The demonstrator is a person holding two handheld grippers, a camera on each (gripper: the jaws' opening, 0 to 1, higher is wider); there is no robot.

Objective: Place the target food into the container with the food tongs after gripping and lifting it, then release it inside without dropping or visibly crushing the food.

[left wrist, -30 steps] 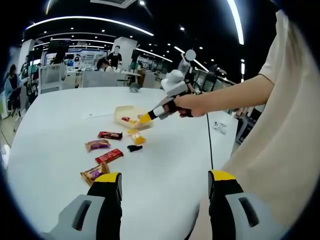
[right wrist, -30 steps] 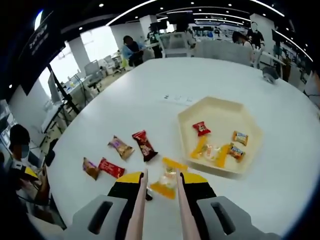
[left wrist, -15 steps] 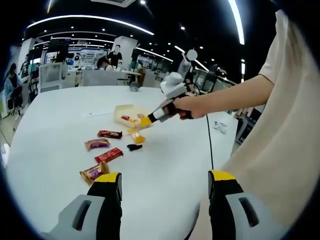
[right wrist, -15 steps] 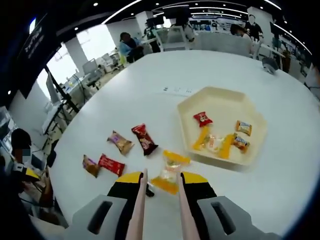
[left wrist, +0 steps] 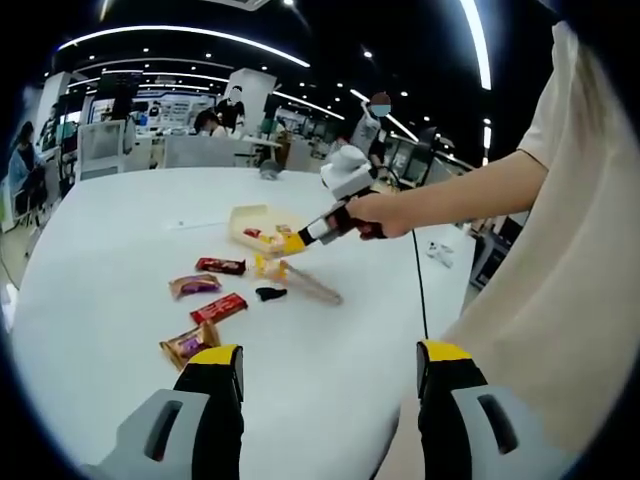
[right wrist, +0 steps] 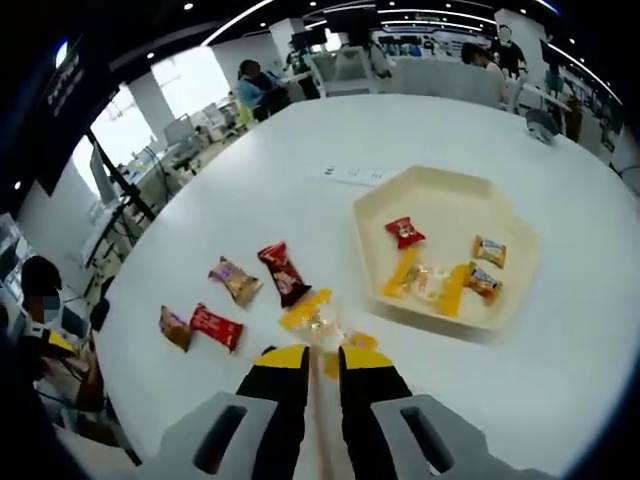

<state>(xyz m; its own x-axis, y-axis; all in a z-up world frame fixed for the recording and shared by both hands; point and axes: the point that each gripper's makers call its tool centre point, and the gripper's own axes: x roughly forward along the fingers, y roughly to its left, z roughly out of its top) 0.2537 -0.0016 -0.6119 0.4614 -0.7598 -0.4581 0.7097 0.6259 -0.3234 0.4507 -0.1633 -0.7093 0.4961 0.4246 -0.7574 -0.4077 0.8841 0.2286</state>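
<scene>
Open-plan office space with ceiling light strips surrounds the large white round table (right wrist: 250,170) I am working over. No wrapper print or sign is sharp enough for me to read. My right gripper (right wrist: 321,372) has its yellow-tipped jaws squeezed nearly together on the pale pink food tongs (right wrist: 319,410), whose two arms run pressed together up to their tips. Those tips pinch the clear candy packet with yellow ends (right wrist: 318,322), which sits at the tongs' far end, between the red wrapped snack (right wrist: 281,274) and the cream hexagonal tray (right wrist: 520,250); I cannot tell whether it is lifted off the table. It lies just short of the tray's near rim, outside it. Inside the tray are a small red packet (right wrist: 404,231), a yellow-and-clear packet (right wrist: 423,282) and two orange packets (right wrist: 484,250). My left gripper (left wrist: 330,385) hangs above the table with jaws spread wide, holding nothing, and its view shows the person's hand (left wrist: 385,213) gripping the other tool.
</scene>
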